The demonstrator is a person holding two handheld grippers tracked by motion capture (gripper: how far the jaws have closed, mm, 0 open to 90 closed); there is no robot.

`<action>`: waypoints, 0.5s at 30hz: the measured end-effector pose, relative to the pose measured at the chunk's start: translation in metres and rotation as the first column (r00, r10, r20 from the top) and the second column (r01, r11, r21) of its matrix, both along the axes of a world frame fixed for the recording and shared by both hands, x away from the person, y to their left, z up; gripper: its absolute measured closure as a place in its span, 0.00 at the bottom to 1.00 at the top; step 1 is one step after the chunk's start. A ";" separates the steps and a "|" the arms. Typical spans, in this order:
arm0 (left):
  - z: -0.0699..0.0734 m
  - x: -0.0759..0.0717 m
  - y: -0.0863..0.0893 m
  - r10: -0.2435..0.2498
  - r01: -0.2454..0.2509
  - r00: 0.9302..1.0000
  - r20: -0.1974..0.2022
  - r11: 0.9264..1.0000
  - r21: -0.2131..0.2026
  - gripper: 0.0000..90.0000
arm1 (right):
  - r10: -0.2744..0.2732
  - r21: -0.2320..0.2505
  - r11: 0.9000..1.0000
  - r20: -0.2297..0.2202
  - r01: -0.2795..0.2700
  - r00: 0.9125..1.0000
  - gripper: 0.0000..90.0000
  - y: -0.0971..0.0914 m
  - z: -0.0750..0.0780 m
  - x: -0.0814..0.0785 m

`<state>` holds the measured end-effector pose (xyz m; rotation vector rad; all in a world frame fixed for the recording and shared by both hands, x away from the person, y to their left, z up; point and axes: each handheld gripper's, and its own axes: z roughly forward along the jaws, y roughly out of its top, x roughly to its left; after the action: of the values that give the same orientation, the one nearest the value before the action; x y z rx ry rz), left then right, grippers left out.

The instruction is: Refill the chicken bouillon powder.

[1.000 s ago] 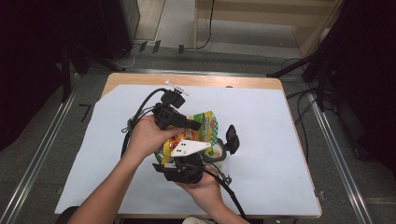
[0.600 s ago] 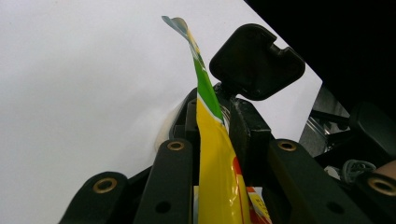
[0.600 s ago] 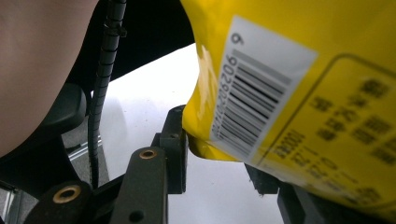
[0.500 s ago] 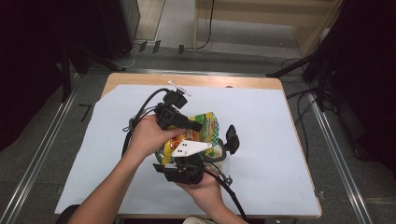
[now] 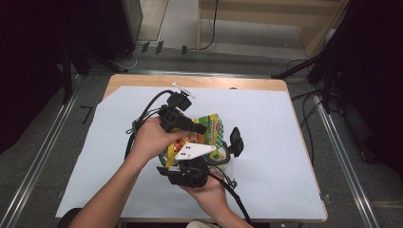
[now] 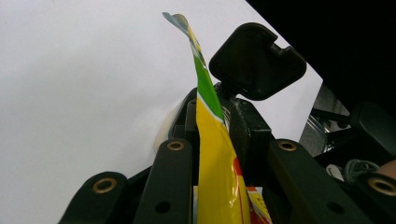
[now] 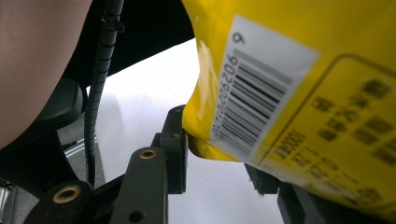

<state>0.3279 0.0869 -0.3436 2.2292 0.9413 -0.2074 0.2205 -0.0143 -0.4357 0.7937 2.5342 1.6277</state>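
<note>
A yellow and green snack bag [image 5: 209, 127] is held above the middle of the table between my two grippers. My left gripper [image 5: 198, 129] comes in from the left and is shut on the bag's thin upper edge [image 6: 205, 112], which runs up between its jaws. My right gripper [image 5: 215, 143], with a grey plate [image 5: 192, 151] on top, reaches up from the near side. It is shut on the bag's lower part, where the barcode [image 7: 257, 98] shows. One of its pads [image 7: 175, 140] presses on the yellow film [image 7: 327, 116]. That gripper's far pad [image 6: 257, 60] stands behind the bag.
White paper [image 5: 285, 142] covers the wooden table [image 5: 199, 81]. A pale round thing [image 5: 222, 156] lies under the bag, mostly hidden. Cables [image 5: 147, 107] trail from both grippers. Metal rails [image 5: 43, 152] run along both sides of the table.
</note>
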 end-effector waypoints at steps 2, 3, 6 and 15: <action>0.001 -0.001 0.000 -0.005 0.005 1.000 0.005 1.000 0.002 0.87 | 0.000 0.006 1.000 0.001 0.000 1.000 0.72 0.000 0.001 -0.001; 0.002 -0.001 0.000 -0.006 0.006 1.000 0.005 1.000 0.004 0.87 | -0.001 0.007 1.000 0.003 0.001 1.000 0.72 0.000 0.001 -0.001; -0.001 0.001 0.000 -0.007 0.007 1.000 -0.012 1.000 0.009 0.87 | 0.001 0.006 1.000 -0.006 -0.001 1.000 0.72 0.000 0.000 -0.001; -0.005 0.004 0.000 -0.003 0.003 1.000 -0.025 1.000 0.011 0.87 | -0.001 -0.007 1.000 -0.003 0.001 1.000 0.72 0.000 -0.002 0.000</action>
<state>0.3317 0.0868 -0.3490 2.2429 0.9542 -0.2327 0.2205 -0.0139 -0.4375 0.7967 2.5401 1.6172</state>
